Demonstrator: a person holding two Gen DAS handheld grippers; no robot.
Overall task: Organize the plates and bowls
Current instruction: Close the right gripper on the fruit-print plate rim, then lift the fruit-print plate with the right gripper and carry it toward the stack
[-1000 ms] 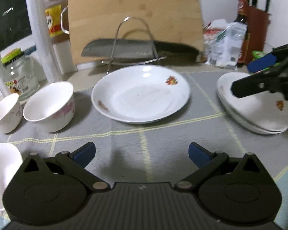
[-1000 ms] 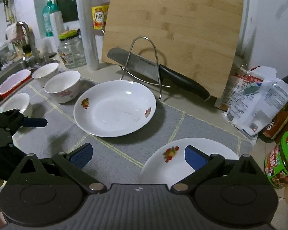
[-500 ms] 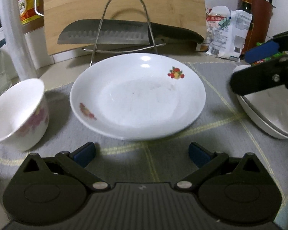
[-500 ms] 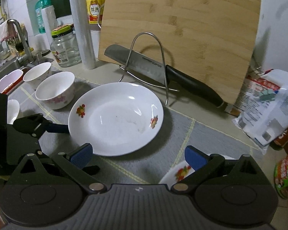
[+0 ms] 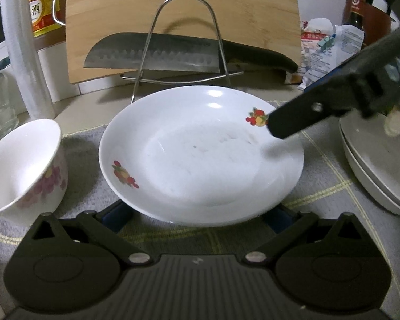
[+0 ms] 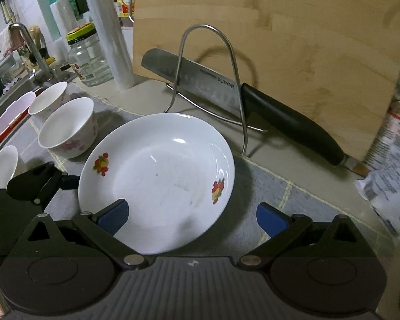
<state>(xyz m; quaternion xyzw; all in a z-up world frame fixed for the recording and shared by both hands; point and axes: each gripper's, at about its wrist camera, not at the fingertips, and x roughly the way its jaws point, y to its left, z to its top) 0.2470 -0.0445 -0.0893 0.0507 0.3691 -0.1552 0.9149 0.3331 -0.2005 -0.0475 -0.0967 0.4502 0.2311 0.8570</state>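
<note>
Right gripper (image 6: 192,213) spread over plate (image 6: 157,181), left view adds stacked plates (image 5: 373,165)

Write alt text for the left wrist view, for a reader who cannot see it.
A white plate with fruit motifs lies on a grey mat, its near rim above the open left gripper, while the right gripper reaches over its far right edge. A floral bowl stands left, stacked plates right, a kitchen knife behind.
</note>
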